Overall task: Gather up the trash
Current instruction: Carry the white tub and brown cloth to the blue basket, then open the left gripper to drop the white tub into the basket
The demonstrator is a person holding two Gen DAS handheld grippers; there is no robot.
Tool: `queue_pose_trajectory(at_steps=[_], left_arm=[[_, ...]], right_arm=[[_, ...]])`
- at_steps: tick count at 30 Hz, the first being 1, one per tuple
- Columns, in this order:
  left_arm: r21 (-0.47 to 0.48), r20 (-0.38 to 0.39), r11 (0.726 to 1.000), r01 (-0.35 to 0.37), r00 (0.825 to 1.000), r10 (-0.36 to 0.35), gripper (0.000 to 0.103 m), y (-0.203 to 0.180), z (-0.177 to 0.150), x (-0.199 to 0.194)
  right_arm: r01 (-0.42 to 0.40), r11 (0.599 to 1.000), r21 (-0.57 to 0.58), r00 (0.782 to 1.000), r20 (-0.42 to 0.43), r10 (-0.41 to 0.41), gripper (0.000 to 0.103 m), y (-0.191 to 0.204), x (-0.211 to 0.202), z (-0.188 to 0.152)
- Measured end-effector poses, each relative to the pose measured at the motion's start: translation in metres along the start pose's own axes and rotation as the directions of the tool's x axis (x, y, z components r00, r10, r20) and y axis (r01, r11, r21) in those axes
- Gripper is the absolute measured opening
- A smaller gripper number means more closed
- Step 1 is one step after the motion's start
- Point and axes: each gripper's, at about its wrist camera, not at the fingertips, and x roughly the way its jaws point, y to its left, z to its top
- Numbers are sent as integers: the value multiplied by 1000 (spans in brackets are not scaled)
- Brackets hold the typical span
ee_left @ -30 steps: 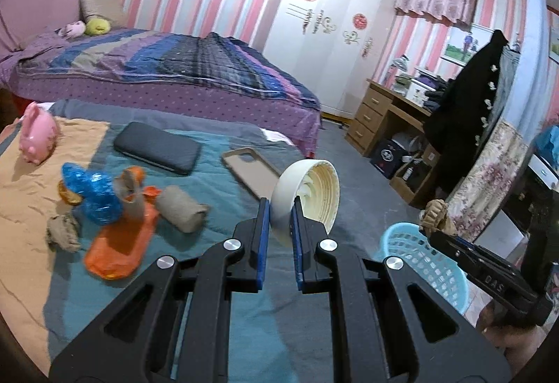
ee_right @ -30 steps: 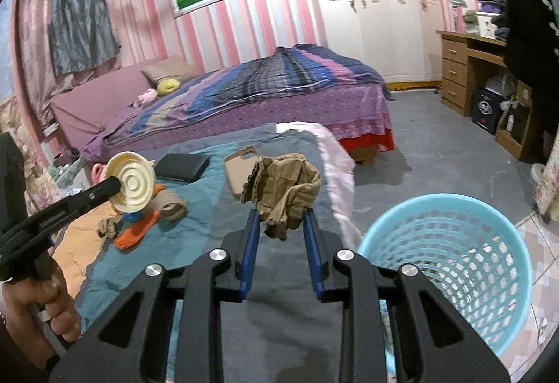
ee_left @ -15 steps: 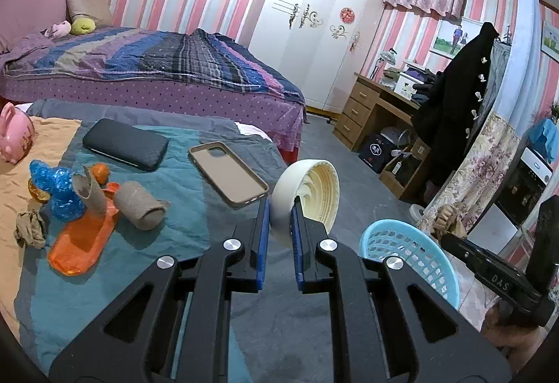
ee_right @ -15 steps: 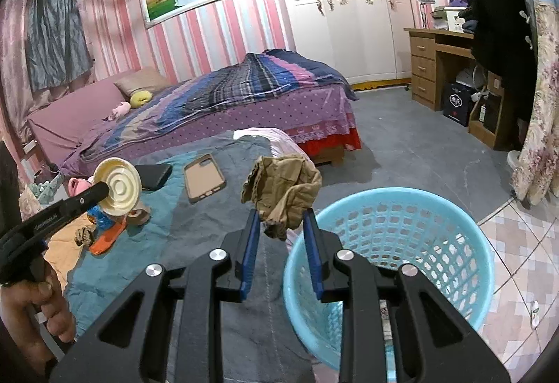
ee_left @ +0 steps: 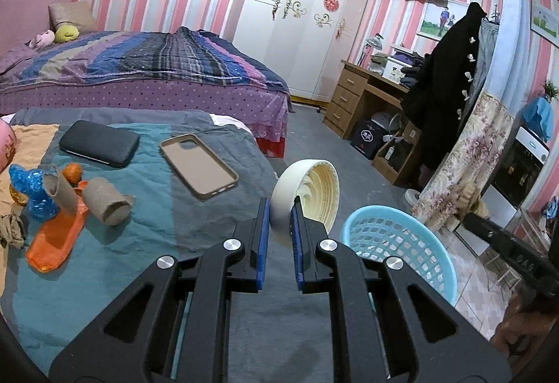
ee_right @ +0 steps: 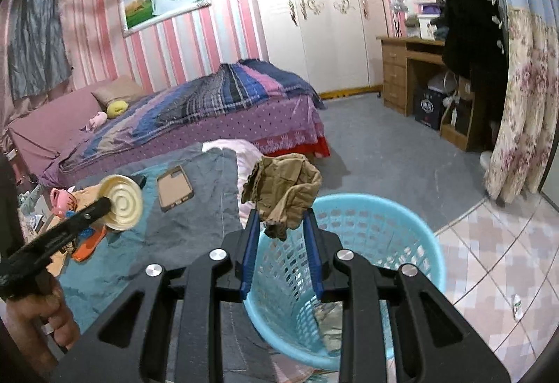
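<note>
My left gripper [ee_left: 280, 208] is shut on the rim of a cream plastic lid [ee_left: 307, 194], held above the bed's edge to the left of the light blue basket [ee_left: 401, 243]. From the right wrist view the same lid [ee_right: 122, 206] shows at the left, gripped by the other tool. My right gripper [ee_right: 281, 218] is shut on a crumpled brown paper [ee_right: 284, 190], which hangs over the near-left rim of the basket [ee_right: 384, 208]. On the teal bedspread lie two cardboard tubes [ee_left: 104, 204], an orange wrapper [ee_left: 52, 243] and a blue wrapper [ee_left: 31, 194].
A phone case [ee_left: 199, 166] and a black pouch [ee_left: 97, 143] lie on the bedspread [ee_left: 157, 225]. A pink piggy bank [ee_right: 61, 201] sits at its far left. Beyond are a purple bed [ee_left: 139, 68], a wooden desk [ee_left: 363, 100], a hanging black coat [ee_left: 447, 86] and a tiled floor [ee_right: 489, 260].
Both grippers have swung to the right, each keeping its load. The basket has come closer, and the brown paper now hangs over its rim instead of over the bed.
</note>
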Motion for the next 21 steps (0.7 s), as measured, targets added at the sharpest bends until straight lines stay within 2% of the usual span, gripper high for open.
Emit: queue_pose_trajectory(at_steps=[3,7,11,16,17,20,21], left_arm=[[17,-7,1000,9,1000,-9,11,-10,1,2],[88,-36,995,43,999,-40,11,-43,-2,12],[106,-74,989,103,993,-95,11,-75,-7,28],[125,-126,981,147,983,-131,11,-105,-15,50],[133,-132,980,147,983,-129,11,-109,-17,53],[132,-154,980,151,979,-130,11,-115,-21,63],[131,-158,980,150,979,-129,11,-116,-22,65]], right_arm=[[7,1000,24,1000,10,-7,26,-12,-3,1],[27,998,60,1000,6,-28,26,-30,-6,-1],[46,994,102,999,2,-47,26,-43,-7,-2],[63,987,146,998,-9,-62,26,-59,-2,-4],[73,985,158,997,-4,-73,30,-63,-1,-4],[134,974,182,991,-16,-134,57,-67,4,-6],[131,974,185,991,-16,-130,57,-68,5,-7]])
